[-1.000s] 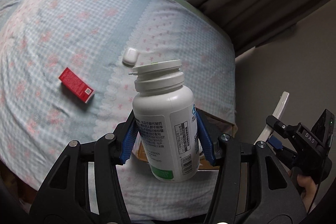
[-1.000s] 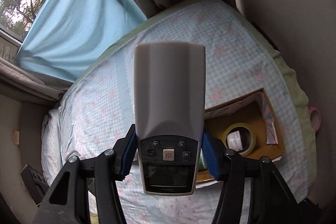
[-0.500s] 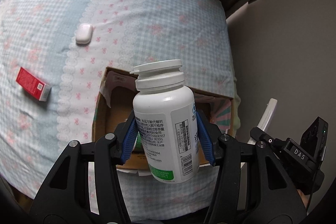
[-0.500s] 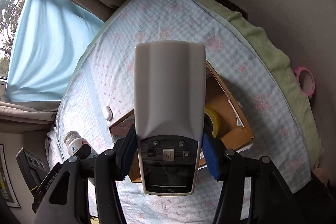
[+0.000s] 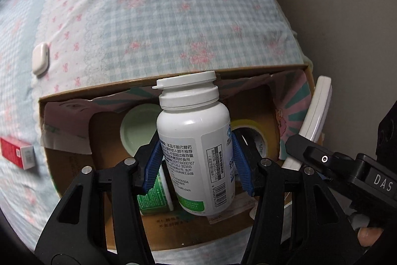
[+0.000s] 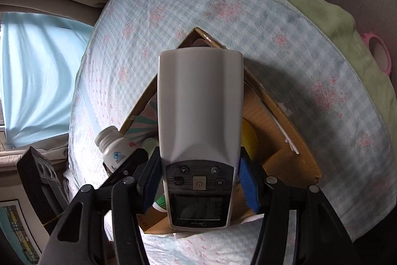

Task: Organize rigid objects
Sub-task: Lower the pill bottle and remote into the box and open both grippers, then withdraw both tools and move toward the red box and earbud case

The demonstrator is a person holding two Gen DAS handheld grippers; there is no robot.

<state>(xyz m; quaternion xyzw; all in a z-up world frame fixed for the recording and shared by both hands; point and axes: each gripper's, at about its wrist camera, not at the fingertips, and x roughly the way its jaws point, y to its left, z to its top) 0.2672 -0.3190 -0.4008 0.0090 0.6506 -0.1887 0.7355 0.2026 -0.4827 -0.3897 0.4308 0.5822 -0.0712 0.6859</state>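
My left gripper [image 5: 196, 163] is shut on a white pill bottle [image 5: 193, 140] with a green-banded label and holds it upright over the open cardboard box [image 5: 99, 91] on the bed. My right gripper [image 6: 199, 180] is shut on a grey and white remote control [image 6: 199, 121] and holds it above the same box [image 6: 280, 131]. The box holds a green-lidded jar [image 5: 139, 131], a roll of yellow tape [image 5: 258, 135] and a green container [image 5: 153, 195]. The right gripper and the remote's edge [image 5: 320, 106] show at the right of the left wrist view. The bottle [image 6: 113, 143] shows in the right wrist view.
A white earbud case [image 5: 41, 61] and a red box [image 5: 16, 149] lie on the checked bedsheet [image 5: 161, 16] left of the cardboard box. A pink ring [image 6: 378, 51] lies beyond the green blanket edge [image 6: 322, 6]. A wall is at the right, curtains [image 6: 37, 71] at the far end.
Both grippers have moved toward the cardboard box with their objects. The box now fills the middle of both views, and the red box and earbud case have slid to the left edge.
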